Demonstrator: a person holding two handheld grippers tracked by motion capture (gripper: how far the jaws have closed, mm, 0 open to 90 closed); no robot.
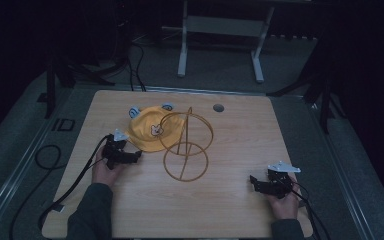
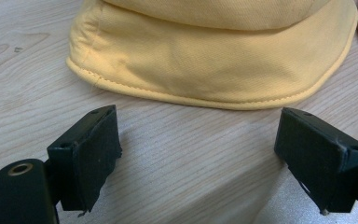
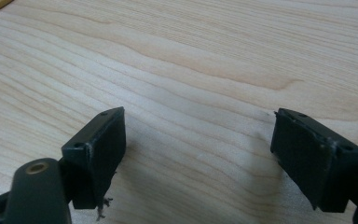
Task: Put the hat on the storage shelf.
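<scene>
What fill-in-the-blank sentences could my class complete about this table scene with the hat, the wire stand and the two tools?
1. The hat on the table is ____ in colour.
2. The jaws of the left tool stand ____.
3. The wire stand lies to the ____ of the hat in the high view.
4. The right tool points at bare ____.

Missing words: yellow; open; right; wood

left gripper (image 1: 136, 156): jaws wide apart, low | right gripper (image 1: 252, 181): jaws wide apart, seemingly low

Pale wood-grain tabletop (image 3: 205, 56): showing a smooth, matt finish. Yellow cloth hat (image 2: 214, 51): showing soft woven fabric, stitched brim. Golden wire ring stand (image 1: 185, 145): appearing thin, probably metal. Black gripper pads (image 2: 95, 154): looking matt, rubbery, fraying at edges.
</scene>
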